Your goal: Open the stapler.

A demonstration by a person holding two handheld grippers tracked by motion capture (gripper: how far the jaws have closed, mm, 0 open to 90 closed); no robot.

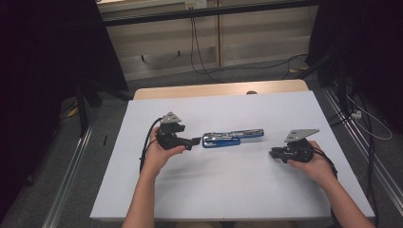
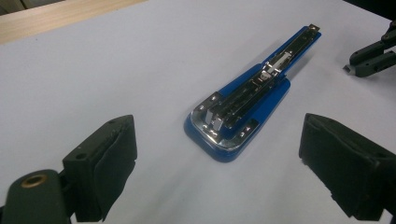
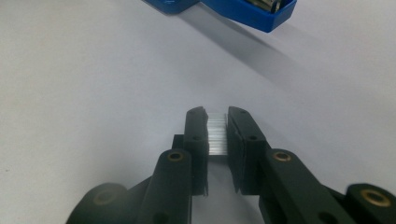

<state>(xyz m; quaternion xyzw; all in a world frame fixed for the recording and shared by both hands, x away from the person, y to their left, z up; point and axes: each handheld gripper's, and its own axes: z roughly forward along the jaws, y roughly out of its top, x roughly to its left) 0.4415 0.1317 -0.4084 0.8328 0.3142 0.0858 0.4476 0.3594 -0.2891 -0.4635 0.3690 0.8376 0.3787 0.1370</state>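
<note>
Overall, high view: one blue stapler [image 1: 233, 138] lies opened flat mid-worktop [image 1: 228, 190], wide bare surface toward every edge.
Left gripper view: left gripper [image 2: 217, 158] jaws released wide, stapler between and ahead, untouched.
Right gripper view: right gripper [image 3: 217, 135] jaws clenched on one staple strip [image 3: 217, 134].

— What are the things carried on?

— A table [image 1: 228, 190] is seen, covered by a white sheet; a strip of pale wood is left bare along its far edge.

— What is laid directly on it?

— An opened blue stapler [image 1: 232, 138] is laid flat near the middle of the sheet, its length run across the table. Its metal staple channel [image 2: 254, 86] is turned upward, and its broad rounded end is pointed toward the left side.
</note>
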